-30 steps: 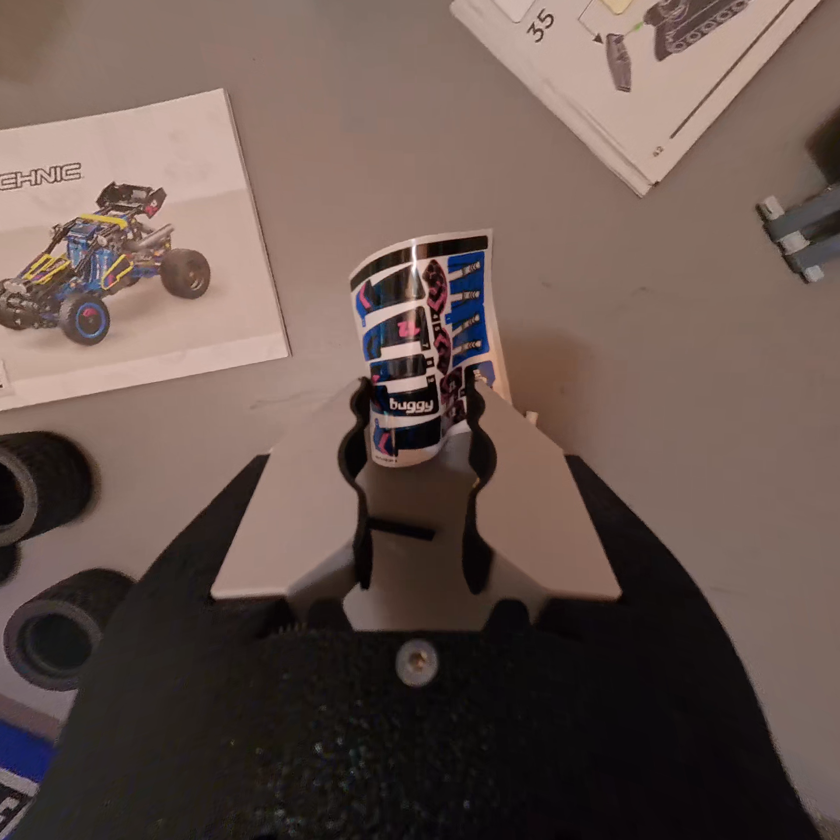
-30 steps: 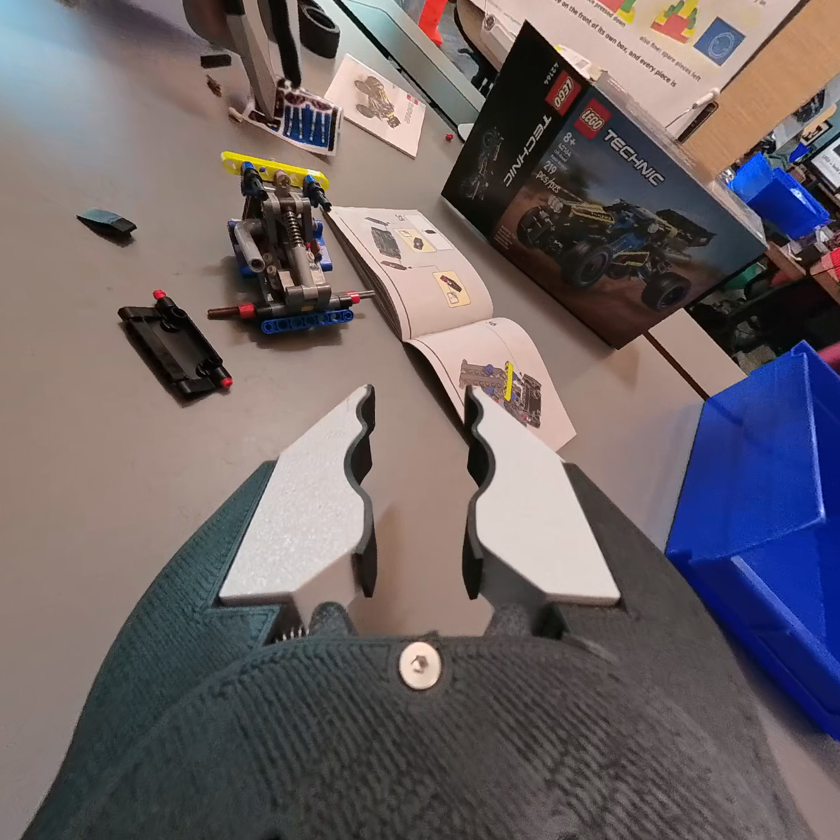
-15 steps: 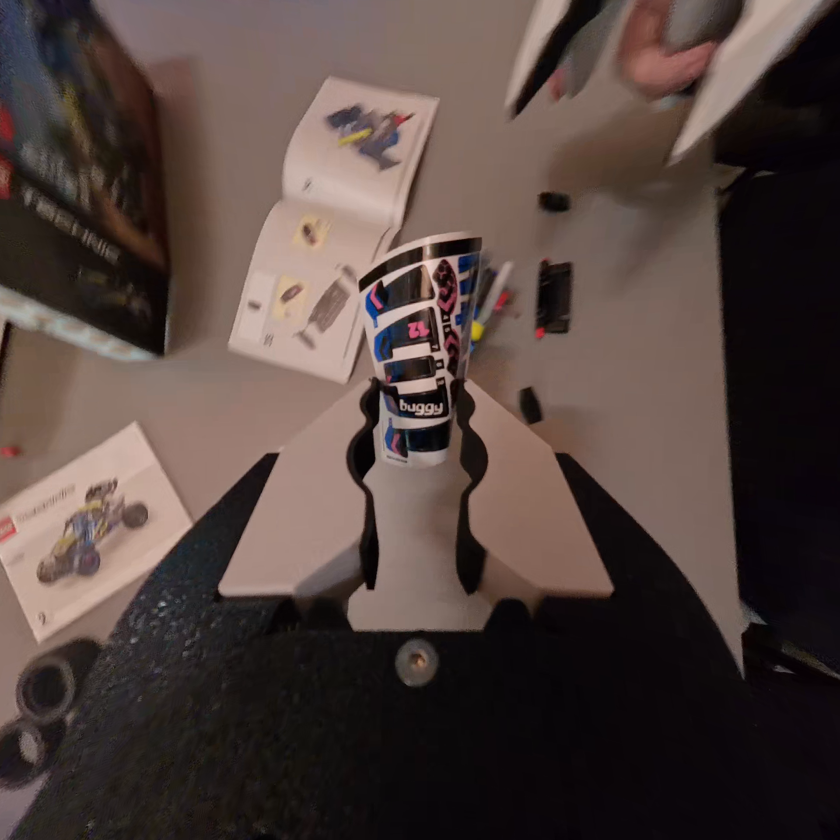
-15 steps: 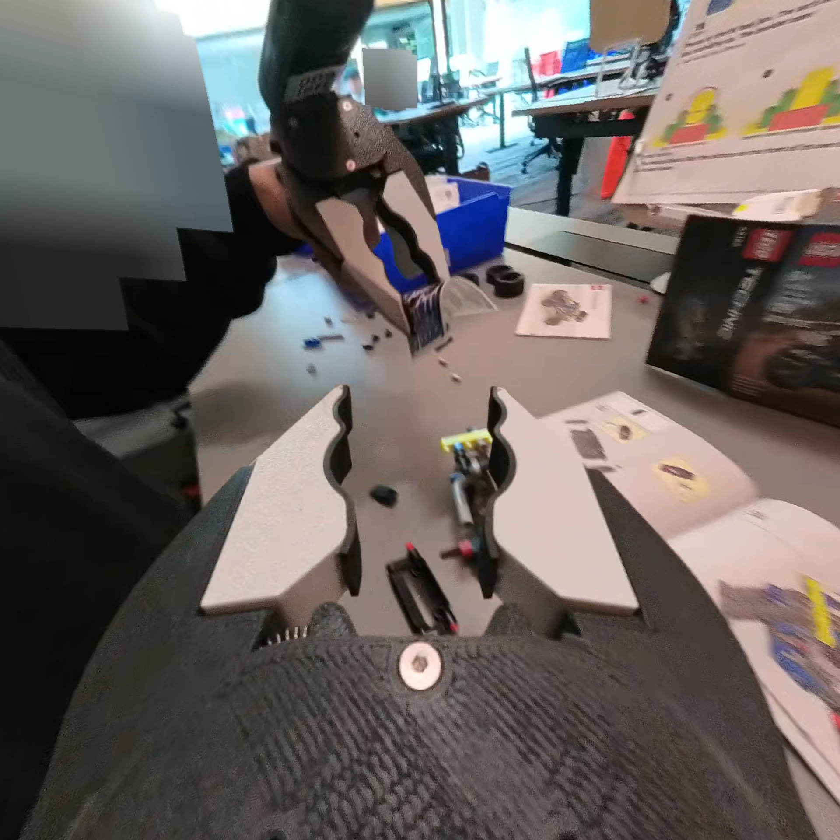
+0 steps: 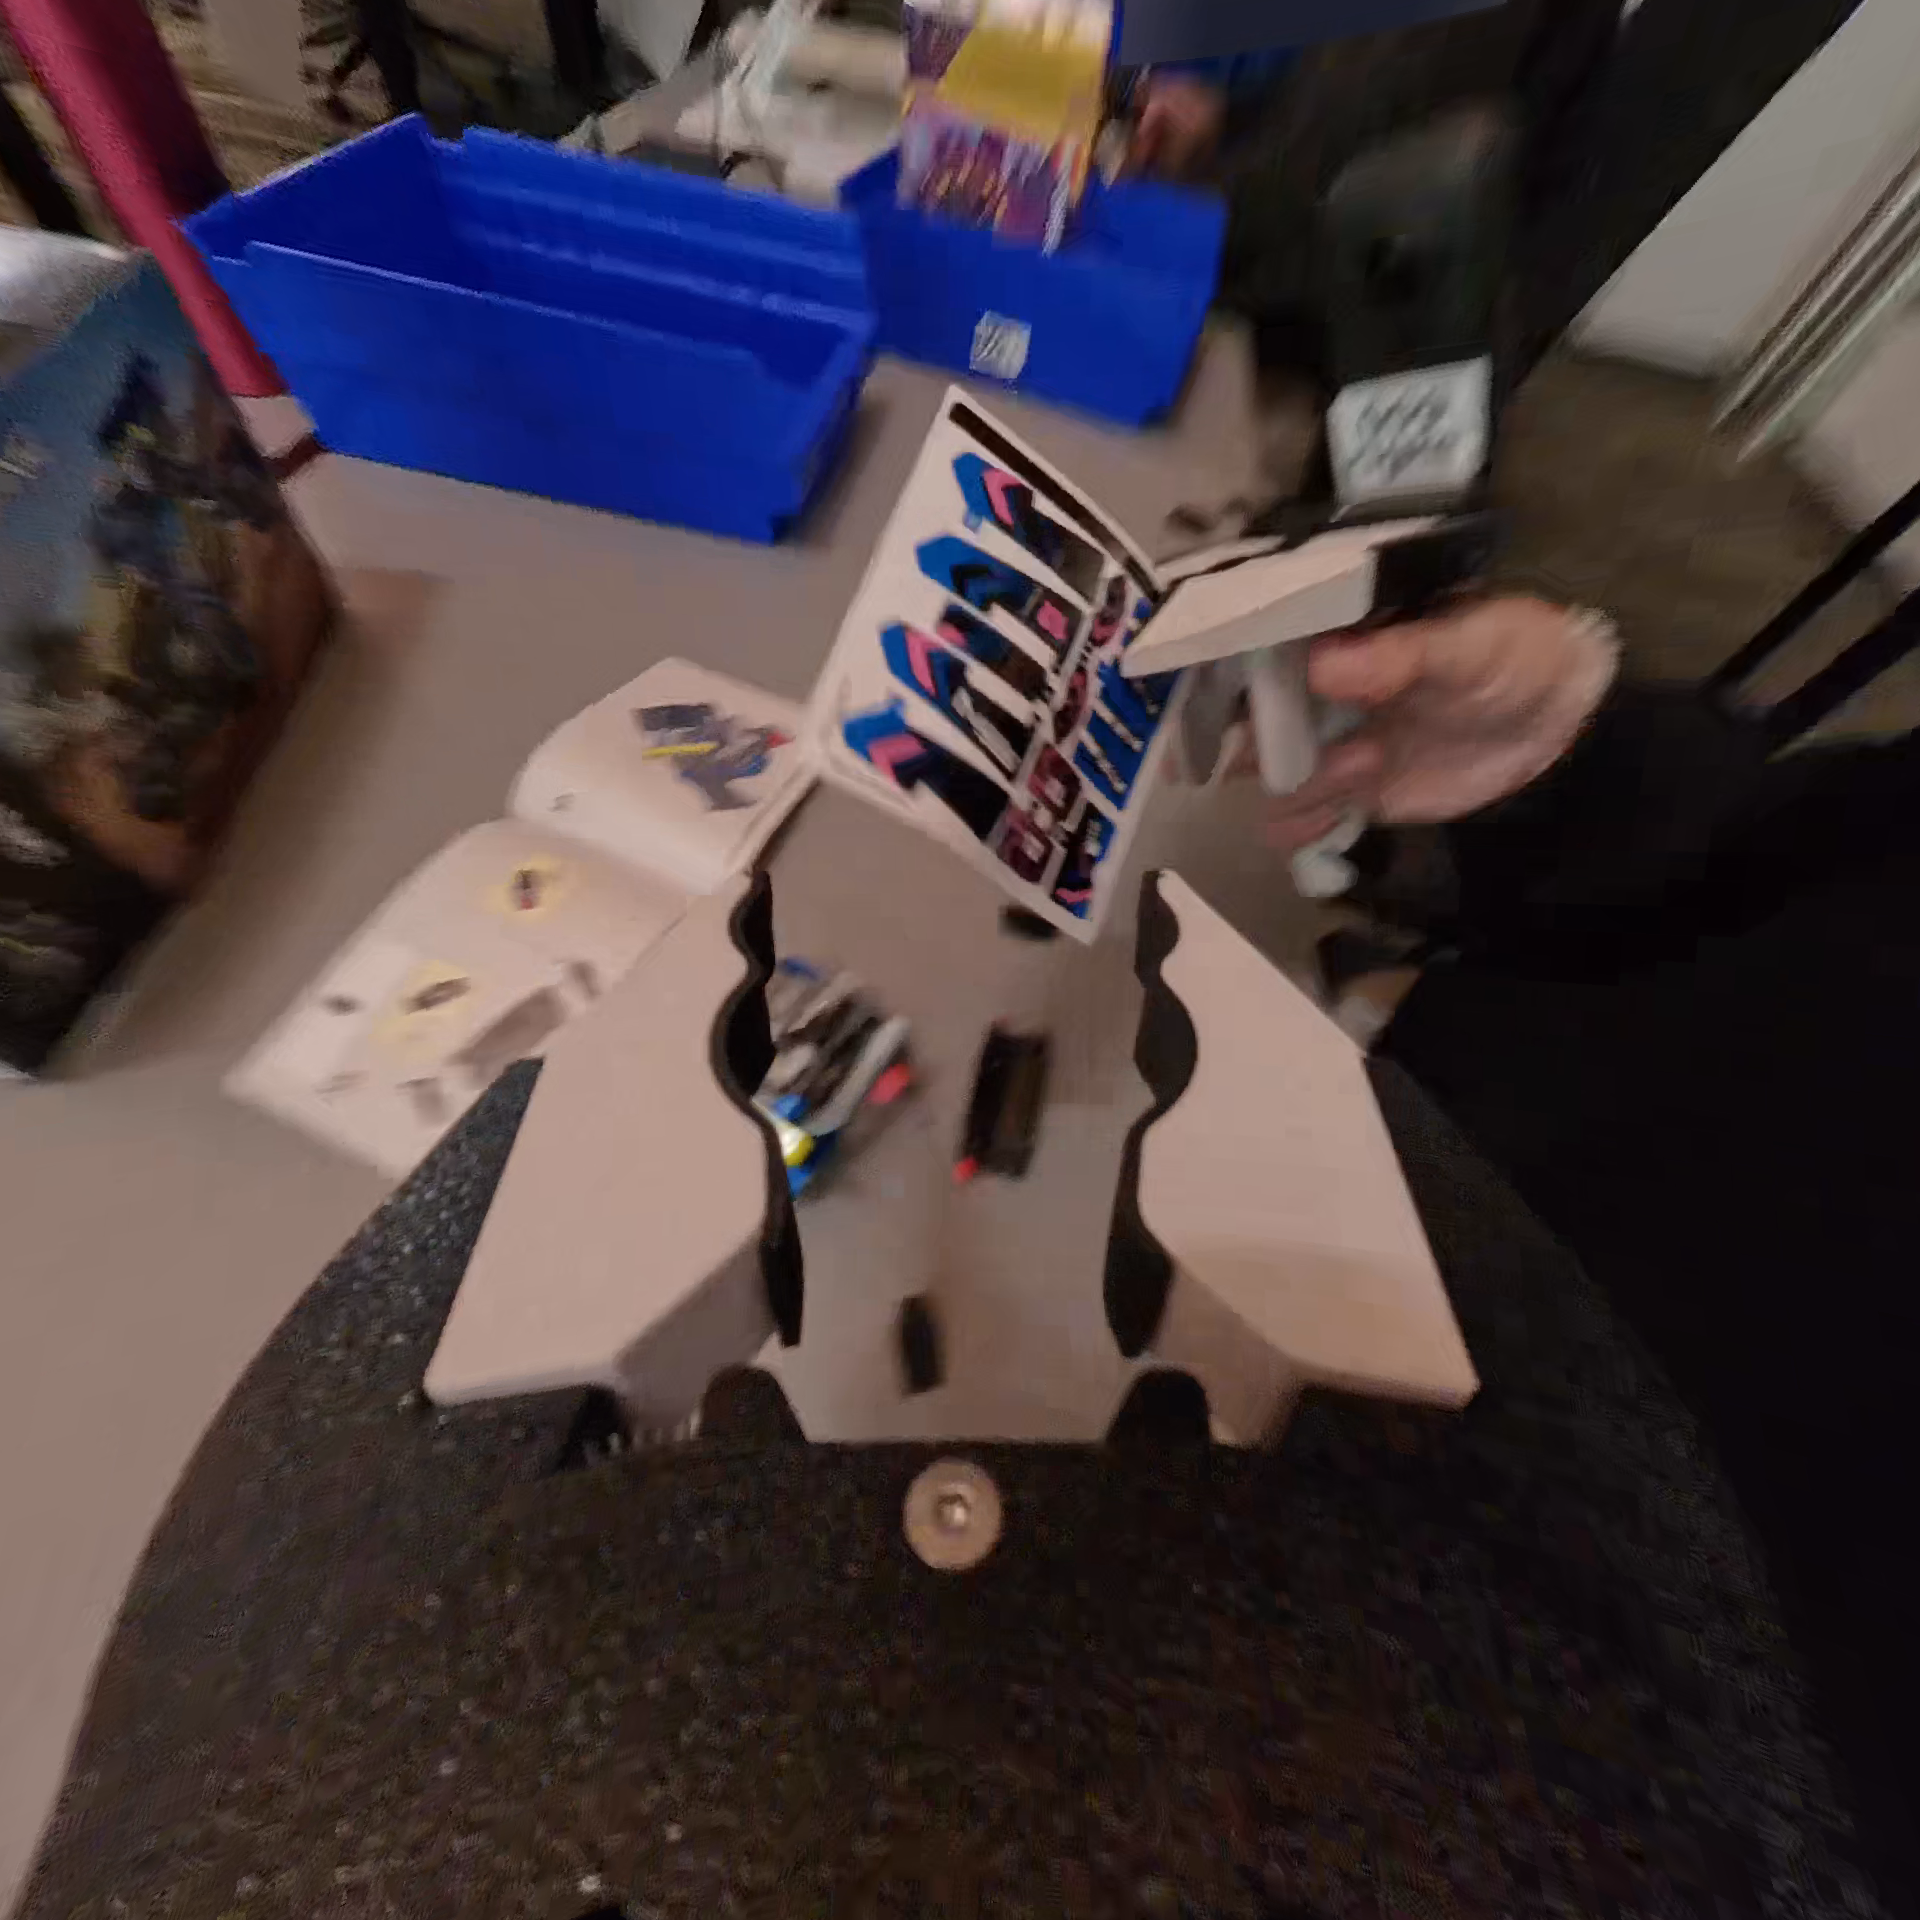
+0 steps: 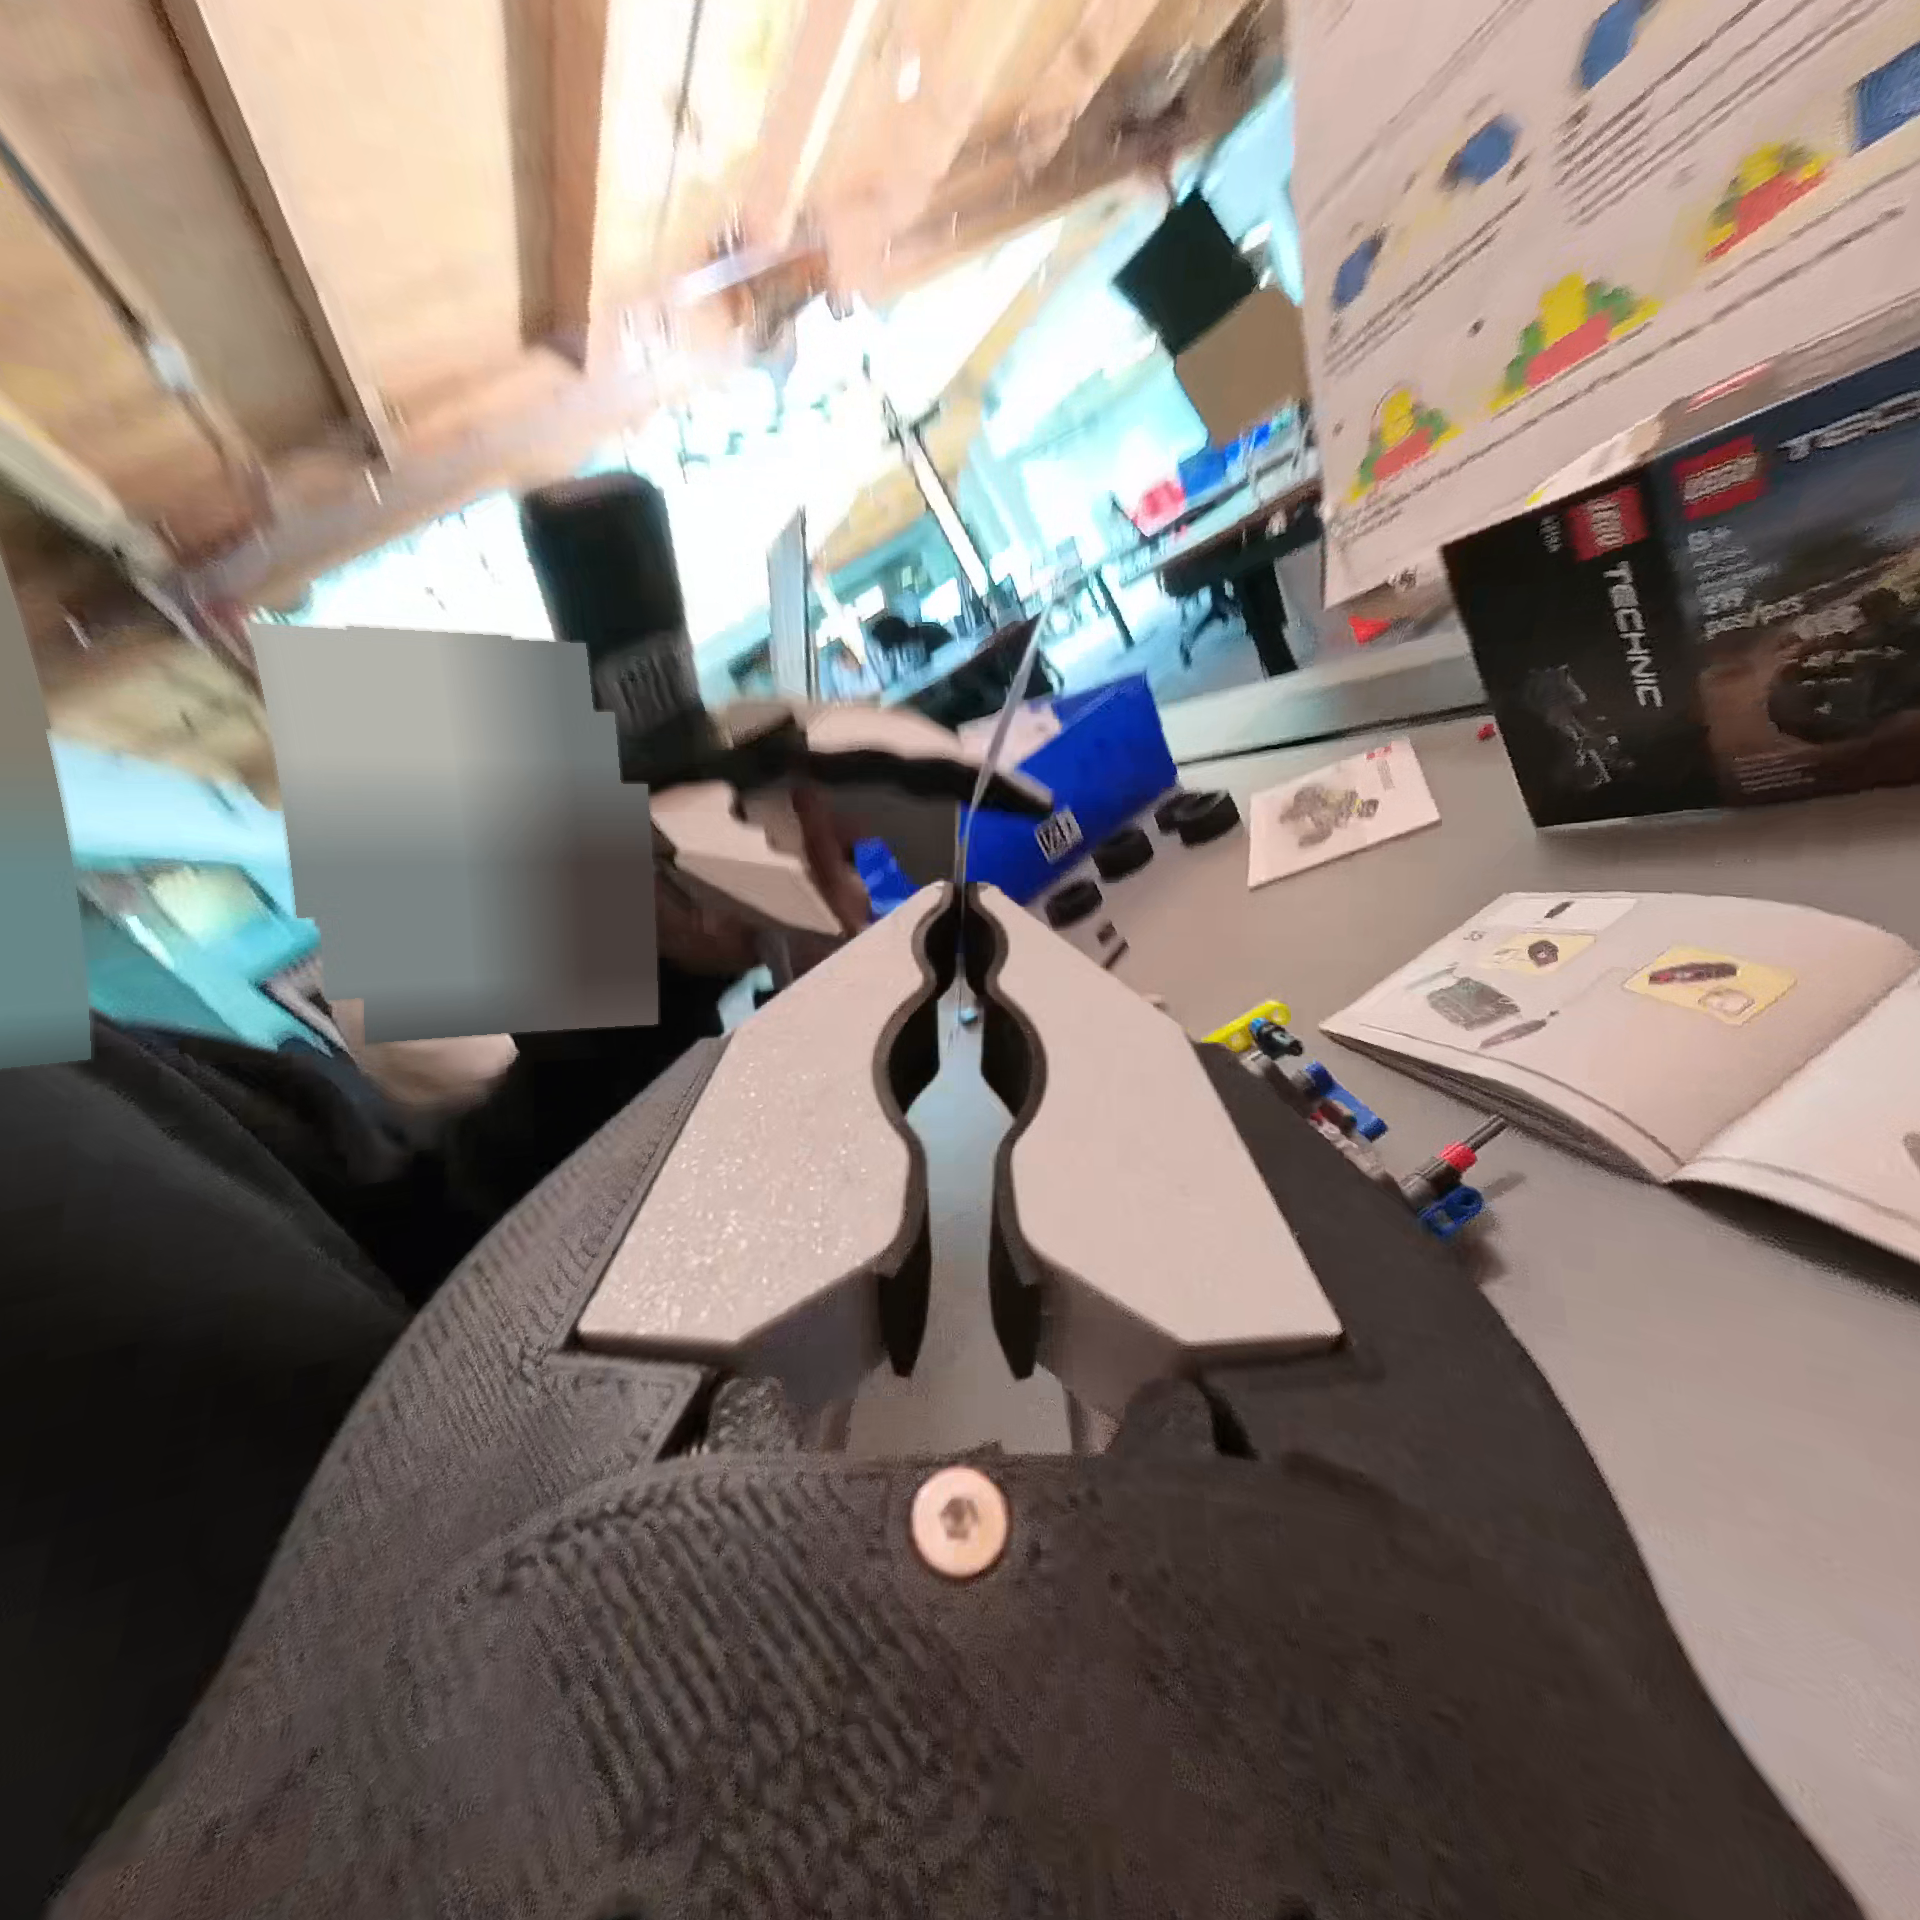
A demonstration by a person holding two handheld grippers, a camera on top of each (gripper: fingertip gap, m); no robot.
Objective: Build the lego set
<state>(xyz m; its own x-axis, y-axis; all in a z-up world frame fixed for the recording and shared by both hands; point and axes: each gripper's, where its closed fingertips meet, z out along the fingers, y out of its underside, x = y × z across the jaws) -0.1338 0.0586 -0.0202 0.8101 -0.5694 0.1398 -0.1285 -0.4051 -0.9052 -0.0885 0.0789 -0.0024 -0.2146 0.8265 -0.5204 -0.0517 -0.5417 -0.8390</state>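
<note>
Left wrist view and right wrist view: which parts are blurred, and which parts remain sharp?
Left wrist view: motion blur nearly everywhere; the blue bins, the open booklet and the sticker sheet are smeared, light dim and warm. Right wrist view: the right gripper and its fingers are sharp, the box is fairly clear, the ceiling streaks, the windows glare.

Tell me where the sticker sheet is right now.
The sticker sheet hangs above the grey table, pinched at its edge by the right tongs, just beyond the open left tongs.
</note>
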